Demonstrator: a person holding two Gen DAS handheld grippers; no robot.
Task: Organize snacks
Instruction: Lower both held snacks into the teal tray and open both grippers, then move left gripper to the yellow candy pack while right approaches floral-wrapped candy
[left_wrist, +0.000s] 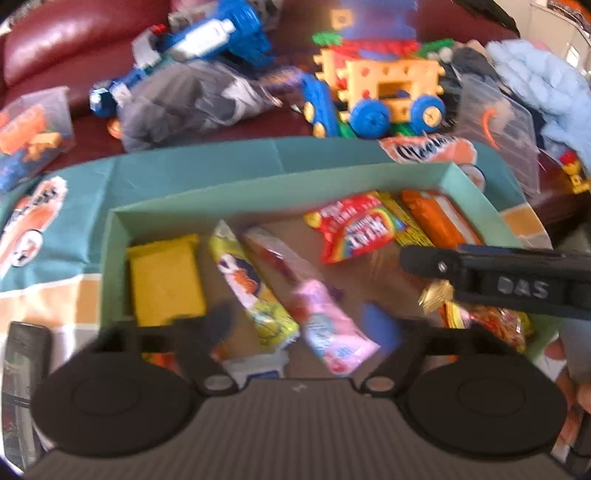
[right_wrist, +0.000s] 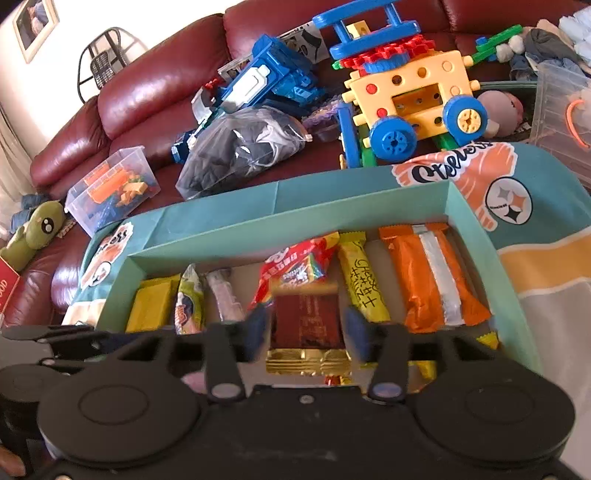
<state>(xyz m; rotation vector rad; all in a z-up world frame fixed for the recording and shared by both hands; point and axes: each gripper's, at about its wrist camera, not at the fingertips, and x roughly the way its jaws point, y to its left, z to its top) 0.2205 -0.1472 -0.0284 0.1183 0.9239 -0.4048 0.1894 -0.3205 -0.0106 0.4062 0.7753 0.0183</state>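
While the right hand-held gripper (right_wrist: 306, 334) clamps a dark red snack packet (right_wrist: 306, 325) with gold crimped ends between its blue-tipped fingers, it hangs low over the green cardboard tray (right_wrist: 288, 221). Inside the tray lie a yellow packet (right_wrist: 153, 308) at the far left, a red rainbow candy bag (right_wrist: 295, 266) near the middle, a yellow bar (right_wrist: 362, 284) and an orange bar (right_wrist: 432, 280) to the right. The left hand-held gripper (left_wrist: 303, 326) hovers above the same tray with its jaws spread apart, empty, over a pink wrapper (left_wrist: 328, 332) and a yellow-green wrapper (left_wrist: 255, 291). Behind the tray, a building-block toy car (right_wrist: 410, 99) sits on the maroon sofa (right_wrist: 147, 92).
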